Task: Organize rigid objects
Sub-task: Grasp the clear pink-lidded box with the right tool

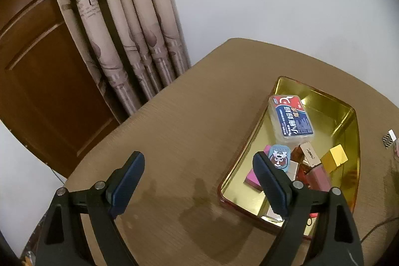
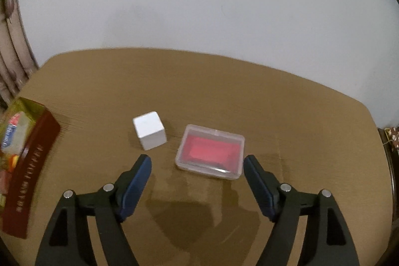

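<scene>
— So where do things stand?

— Both my grippers hang over the brown tabletop (image 2: 249,91) with jaws spread wide, gripping nothing. My right gripper (image 2: 197,175) faces two loose pieces: a clear plastic case with a red insert (image 2: 210,151), lying flat between and just beyond my fingertips, and a white cube (image 2: 149,130) just beside it on the left. My left gripper (image 1: 198,172) is at the near left corner of the gold-lined tin tray with red walls (image 1: 348,121), which holds a clear box with a blue and red label (image 1: 290,117), a small gold cube (image 1: 334,158) and several little pink and red cartons.

— What might go wrong?

— I'd guess the case is slick and low; pinching its long sides could make it skid or pop out. Swinging left, I might knock the cube.

— How does the case look?

— Shut, flat, undamaged, corners rounded.
</scene>
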`<state>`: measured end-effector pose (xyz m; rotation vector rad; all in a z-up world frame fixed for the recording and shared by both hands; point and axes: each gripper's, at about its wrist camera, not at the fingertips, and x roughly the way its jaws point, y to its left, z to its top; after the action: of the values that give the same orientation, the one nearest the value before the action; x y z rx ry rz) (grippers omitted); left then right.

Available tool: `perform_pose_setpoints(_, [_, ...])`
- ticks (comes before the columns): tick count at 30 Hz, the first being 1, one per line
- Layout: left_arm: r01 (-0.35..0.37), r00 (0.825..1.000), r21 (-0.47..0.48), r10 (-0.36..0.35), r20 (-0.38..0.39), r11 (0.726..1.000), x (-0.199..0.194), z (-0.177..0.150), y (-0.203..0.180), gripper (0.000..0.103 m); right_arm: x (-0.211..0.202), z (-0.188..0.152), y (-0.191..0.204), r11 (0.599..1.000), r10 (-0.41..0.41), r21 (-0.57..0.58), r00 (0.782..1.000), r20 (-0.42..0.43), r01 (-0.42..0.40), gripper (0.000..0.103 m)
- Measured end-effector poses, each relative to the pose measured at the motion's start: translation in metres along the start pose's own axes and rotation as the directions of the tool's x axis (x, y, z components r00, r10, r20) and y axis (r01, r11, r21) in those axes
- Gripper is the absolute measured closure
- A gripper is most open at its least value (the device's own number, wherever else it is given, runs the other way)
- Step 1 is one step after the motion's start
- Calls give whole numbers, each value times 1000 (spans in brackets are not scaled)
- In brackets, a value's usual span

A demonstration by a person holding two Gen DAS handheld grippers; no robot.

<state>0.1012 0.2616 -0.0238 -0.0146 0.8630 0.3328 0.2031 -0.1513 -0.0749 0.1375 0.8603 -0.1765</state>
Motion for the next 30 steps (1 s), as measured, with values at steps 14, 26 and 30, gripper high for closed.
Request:
perform_pose_setpoints(14, [2,1000,37,-2,-6,999,3,-3,-8,16,55,0,-4,995,-51,86,999,-15,52,24])
perform_pose_setpoints(26, [33,999,61,-32,-15,998,0,-5,-18,16,58,3,-12,993,-32,114,999,-15,34,24])
perform_pose_setpoints(30, [36,999,80,-36,-6,996,-2,-6,-23,16,51,2,-8,994,-24,106,1000,-8,24,28])
